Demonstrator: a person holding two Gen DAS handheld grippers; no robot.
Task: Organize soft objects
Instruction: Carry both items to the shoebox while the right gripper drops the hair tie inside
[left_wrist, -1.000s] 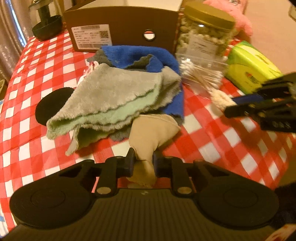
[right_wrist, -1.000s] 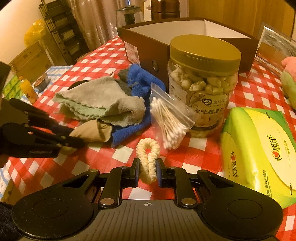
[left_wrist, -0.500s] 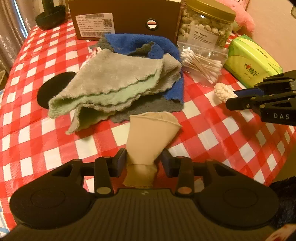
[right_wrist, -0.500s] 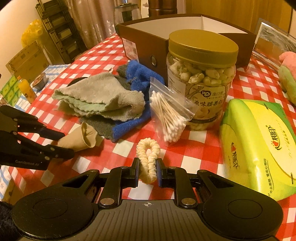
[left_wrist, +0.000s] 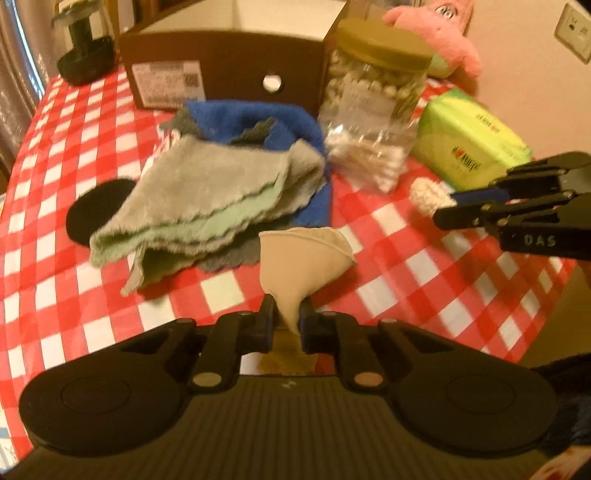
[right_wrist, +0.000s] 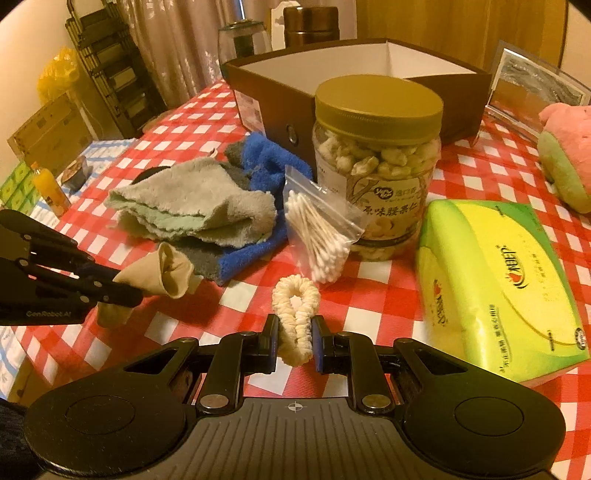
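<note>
A beige stocking (left_wrist: 299, 254) (right_wrist: 173, 271) fans out in front of my left gripper (left_wrist: 286, 314) (right_wrist: 120, 286). The jaws are closing and the pads pinch the stocking's narrow end. Its wide end hangs just clear of the heap of cloths, a grey-green towel (left_wrist: 207, 195) (right_wrist: 199, 206) over a blue one (left_wrist: 280, 122). My right gripper (right_wrist: 294, 332) (left_wrist: 448, 209) is shut on a cream scrunchie (right_wrist: 295, 299) (left_wrist: 428, 194) and holds it above the checked tablecloth.
An open brown box (right_wrist: 280, 96) stands at the back. In front of it are a nut jar (right_wrist: 376, 147) and a bag of cotton swabs (right_wrist: 317, 236). A green tissue pack (right_wrist: 498, 280) and a pink plush (right_wrist: 565, 147) lie on the right. A black disc (left_wrist: 96, 210) lies left of the cloths.
My left gripper opened around the beige stocking and has closed on it again. The stocking now sits clear of the cloth heap. The right gripper kept still with the scrunchie.
</note>
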